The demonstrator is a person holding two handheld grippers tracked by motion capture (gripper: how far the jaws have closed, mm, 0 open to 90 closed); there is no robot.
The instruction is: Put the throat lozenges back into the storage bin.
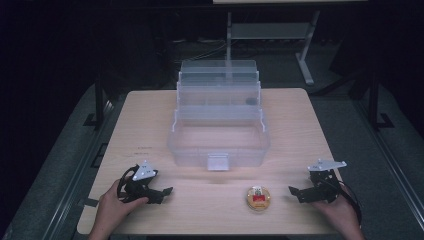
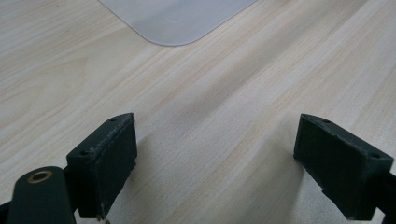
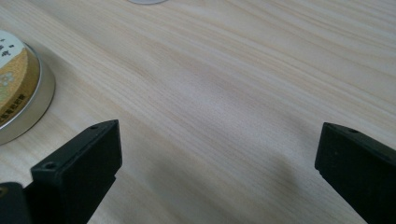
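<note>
At the lower left of the high view, the left gripper (image 1: 161, 192) rests on the wooden table (image 1: 140, 115), jaws spread wide and empty. In the middle stands a clear plastic tiered box (image 1: 218, 132), its front tray bare; a small dark thing (image 1: 250, 100) lies in an upper tier. Lower right of centre sits a round tin (image 1: 258, 197), lid on. Just right of it, the right gripper (image 1: 296, 192) gapes wide, holding nothing.

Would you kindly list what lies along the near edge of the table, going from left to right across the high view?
Left black two-jaw gripper → small round tin with a red and gold label → right black two-jaw gripper.
</note>
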